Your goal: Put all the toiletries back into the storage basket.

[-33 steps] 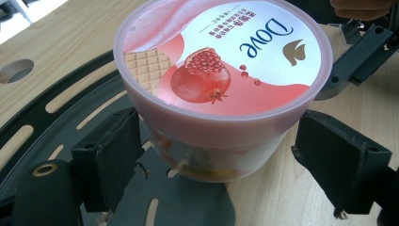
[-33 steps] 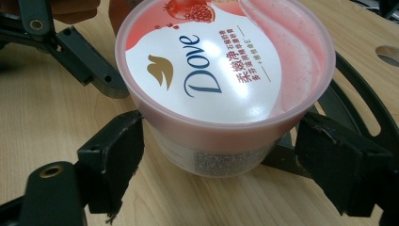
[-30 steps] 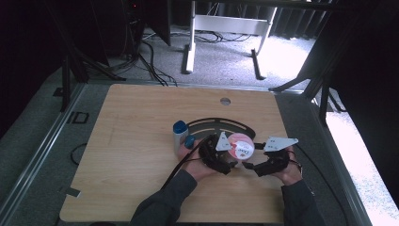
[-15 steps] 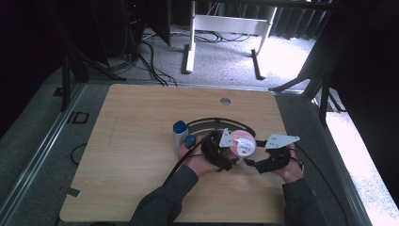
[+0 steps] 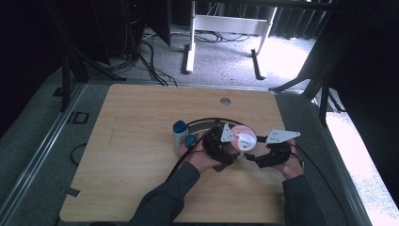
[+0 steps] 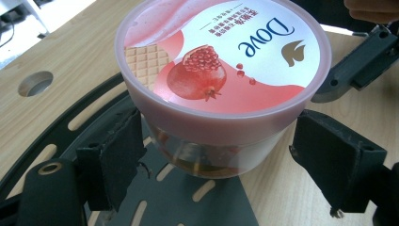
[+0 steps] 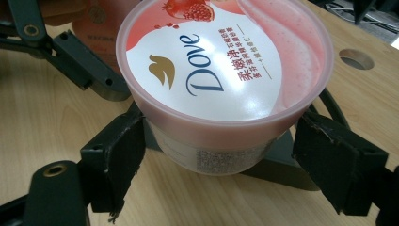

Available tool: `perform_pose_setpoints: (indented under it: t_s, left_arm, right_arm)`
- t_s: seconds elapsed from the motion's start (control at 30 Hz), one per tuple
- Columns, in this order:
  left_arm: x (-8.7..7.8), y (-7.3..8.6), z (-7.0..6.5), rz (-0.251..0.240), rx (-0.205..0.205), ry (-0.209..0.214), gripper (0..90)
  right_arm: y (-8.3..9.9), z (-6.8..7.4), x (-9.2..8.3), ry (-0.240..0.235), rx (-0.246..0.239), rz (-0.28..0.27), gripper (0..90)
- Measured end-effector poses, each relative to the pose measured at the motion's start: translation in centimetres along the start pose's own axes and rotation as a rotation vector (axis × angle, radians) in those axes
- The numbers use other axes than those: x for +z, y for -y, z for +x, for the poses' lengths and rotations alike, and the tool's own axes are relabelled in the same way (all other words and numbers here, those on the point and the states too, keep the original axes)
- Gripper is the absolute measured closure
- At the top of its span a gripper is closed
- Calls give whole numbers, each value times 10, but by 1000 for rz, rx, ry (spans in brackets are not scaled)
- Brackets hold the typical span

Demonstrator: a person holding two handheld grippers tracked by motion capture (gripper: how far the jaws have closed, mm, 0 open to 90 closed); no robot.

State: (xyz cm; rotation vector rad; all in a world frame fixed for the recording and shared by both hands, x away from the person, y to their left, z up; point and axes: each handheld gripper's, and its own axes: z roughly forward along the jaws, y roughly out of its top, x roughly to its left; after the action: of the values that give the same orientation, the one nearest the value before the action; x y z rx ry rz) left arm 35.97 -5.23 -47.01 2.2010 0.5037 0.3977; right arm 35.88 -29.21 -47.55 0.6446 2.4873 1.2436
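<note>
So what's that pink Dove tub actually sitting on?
The pink Dove tub stands partly on a dark slotted plate on the wooden table. The tub's base covers what lies right below it.

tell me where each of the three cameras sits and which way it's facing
High view: fixed above the person's side of the table, looking forward and down; both forearms, the left gripper and right gripper show.
Left gripper view: rides the left gripper, looking along its two black jaws, open either side of the pink-lidded Dove tub.
Right gripper view: rides the right gripper, facing the tub from the opposite side, jaws open around it.
Shared: all three views show the tub; each gripper view catches part of the other gripper.
</note>
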Motion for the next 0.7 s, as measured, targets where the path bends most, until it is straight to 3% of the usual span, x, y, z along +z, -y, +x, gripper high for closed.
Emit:
perform_pose_setpoints:
  t_s: [0.7]
  left_arm:
    - [15, -9, 0, 17, -36, -50, 184]
  right_arm:
    - [2, -19, -1, 6, 12, 21, 211]
